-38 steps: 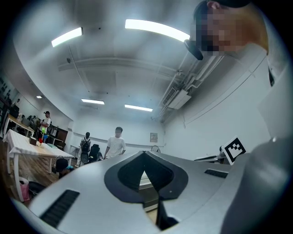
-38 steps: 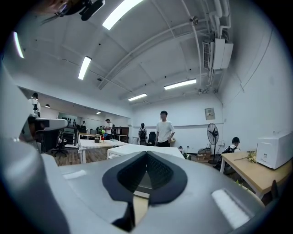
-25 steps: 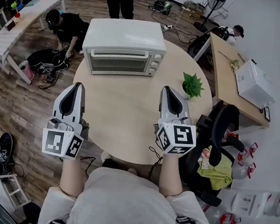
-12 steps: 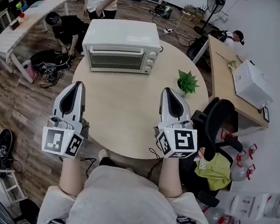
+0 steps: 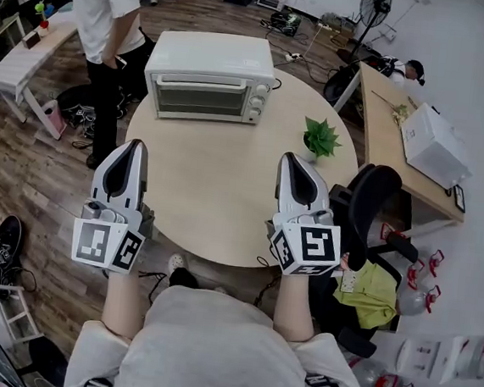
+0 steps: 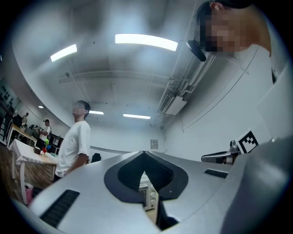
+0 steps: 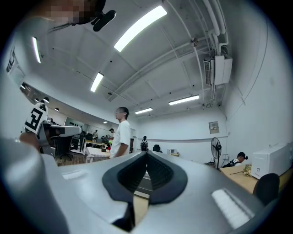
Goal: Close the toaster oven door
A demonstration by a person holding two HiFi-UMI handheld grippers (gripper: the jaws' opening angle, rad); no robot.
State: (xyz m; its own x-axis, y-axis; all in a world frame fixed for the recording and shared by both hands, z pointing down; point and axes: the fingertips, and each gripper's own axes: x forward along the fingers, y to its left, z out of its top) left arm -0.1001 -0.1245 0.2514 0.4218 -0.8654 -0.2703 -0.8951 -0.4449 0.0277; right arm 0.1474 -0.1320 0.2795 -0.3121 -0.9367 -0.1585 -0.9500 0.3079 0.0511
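Note:
The white toaster oven (image 5: 209, 79) stands at the far side of the round wooden table (image 5: 224, 204), its glass door shut flat against the front. My left gripper (image 5: 133, 146) hovers over the near left edge of the table, jaws shut and empty. My right gripper (image 5: 291, 156) is held level with it at the near right, also shut with nothing in it. Both point toward the oven from well short of it. In the left gripper view a strip of the oven (image 6: 149, 197) shows through the gap under the closed jaws. The right gripper view shows the oven (image 7: 141, 183) the same way.
A small potted plant (image 5: 320, 139) sits on the table right of the oven. A person in a white shirt (image 5: 102, 13) stands by the table's far left edge. A black office chair (image 5: 369, 201) is close on the right, beyond it a long wooden desk (image 5: 385, 117) with a white box (image 5: 438, 143).
The person in the white shirt has walked round to the left of the table. The head view has shifted slightly. Both grippers hold their places, still shut.

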